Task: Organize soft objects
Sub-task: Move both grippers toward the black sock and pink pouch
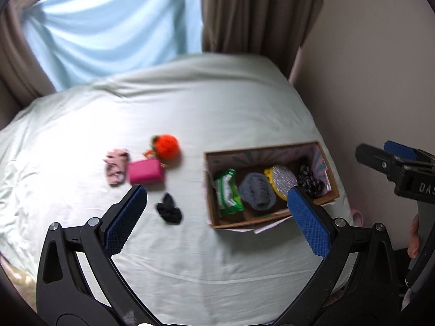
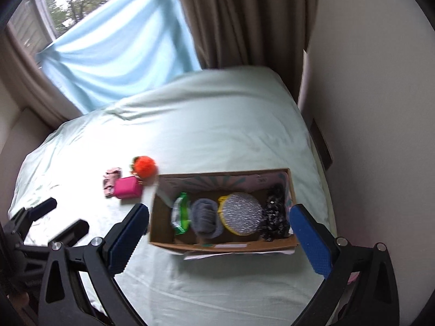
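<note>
left wrist: left gripper (image 1: 217,217) spread wide, empty, above bed (image 1: 190,114); black scrunchie (image 1: 169,208) at 9 o'clock of cardboard box (image 1: 272,218) | right wrist: right gripper (image 2: 219,233) wide, empty; box (image 2: 225,245) between fingers; pink pouch (image 2: 127,187) at 9 o'clock

Bed: my pale green bedsheet (image 1: 217,114) carries everything; the brown curtains (image 1: 258,13) hang behind it.
Box: the open brown cardboard box (image 2: 163,233) sits to my right on the sheet.
In box, left to right: green wrapped packet (image 2: 180,214), grey knitted roll (image 2: 205,217), round silver-faced yellow pad (image 2: 242,214), black patterned scrunchie (image 2: 274,217).
Left of box: orange pompom (image 1: 166,146) farthest back, pink square pouch (image 1: 146,172) before it, pale pink cloth bundle (image 1: 116,169) left of the pouch.
Nearest me: black fabric scrunchie (image 1: 169,208), before the pouch.
</note>
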A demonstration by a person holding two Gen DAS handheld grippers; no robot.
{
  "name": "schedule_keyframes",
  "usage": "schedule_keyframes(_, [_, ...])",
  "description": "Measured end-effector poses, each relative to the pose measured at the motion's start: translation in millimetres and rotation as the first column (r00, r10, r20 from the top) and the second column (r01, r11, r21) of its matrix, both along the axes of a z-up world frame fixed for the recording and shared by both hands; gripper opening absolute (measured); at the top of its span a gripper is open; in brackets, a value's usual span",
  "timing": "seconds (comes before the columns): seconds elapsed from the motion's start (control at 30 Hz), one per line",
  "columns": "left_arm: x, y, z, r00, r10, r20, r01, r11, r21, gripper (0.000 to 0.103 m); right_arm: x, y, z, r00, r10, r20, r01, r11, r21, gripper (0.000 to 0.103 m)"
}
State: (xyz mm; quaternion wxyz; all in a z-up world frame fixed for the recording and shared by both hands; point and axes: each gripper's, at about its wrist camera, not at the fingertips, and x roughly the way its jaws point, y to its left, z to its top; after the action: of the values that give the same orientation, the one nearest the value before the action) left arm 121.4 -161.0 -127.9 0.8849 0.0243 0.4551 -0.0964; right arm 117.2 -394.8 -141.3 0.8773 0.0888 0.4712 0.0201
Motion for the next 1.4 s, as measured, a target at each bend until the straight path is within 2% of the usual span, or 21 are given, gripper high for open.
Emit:
schedule_keyframes(0.23, [-37,59,36,0.995,0.077,0.064,-0.077,0.997,-0.001,0.103,-40,53,36,0.994,0.077,0.074,-0.074,0.996,-0.043,0.103])
schedule_keyframes(0.5, [-76,129,57,0.984,0.152,0.097,-0.151,0.988,-0.016,0.103,-75,103,57,0.983,0.112,0.145,-0.108,0.994,-0.035,0.103])
schedule_keyframes(0.7, [-93,179,67,0.977,0.181,0.112,-0.178,0.983,-0.038,0.103,-88,142,64,0.980,0.114,0.163,-0.109,0.993,-0.039,0.103])
schedule_keyframes(0.93, [-80,229,66,0.982,0.160,0.095,-0.155,0.986,-0.062,0.103,-85,185,64,0.984,0.074,0.160,-0.069,0.997,-0.040,0.103])
schedule_keyframes(1.1, [-59,257,58,0.990,0.110,0.084,-0.107,0.994,-0.038,0.103,-78,218,55,0.989,0.028,0.147,-0.022,0.999,-0.044,0.103])
schedule_keyframes(1.27, [-30,283,38,0.996,0.059,0.069,-0.059,0.998,0.000,0.103,-64,247,35,0.992,-0.040,0.117,0.046,0.998,-0.044,0.103])
schedule_keyframes(1.4, [1,299,9,0.999,-0.009,0.039,0.008,1.000,0.014,0.103,-49,268,8,0.990,-0.122,0.076,0.123,0.992,-0.013,0.103])
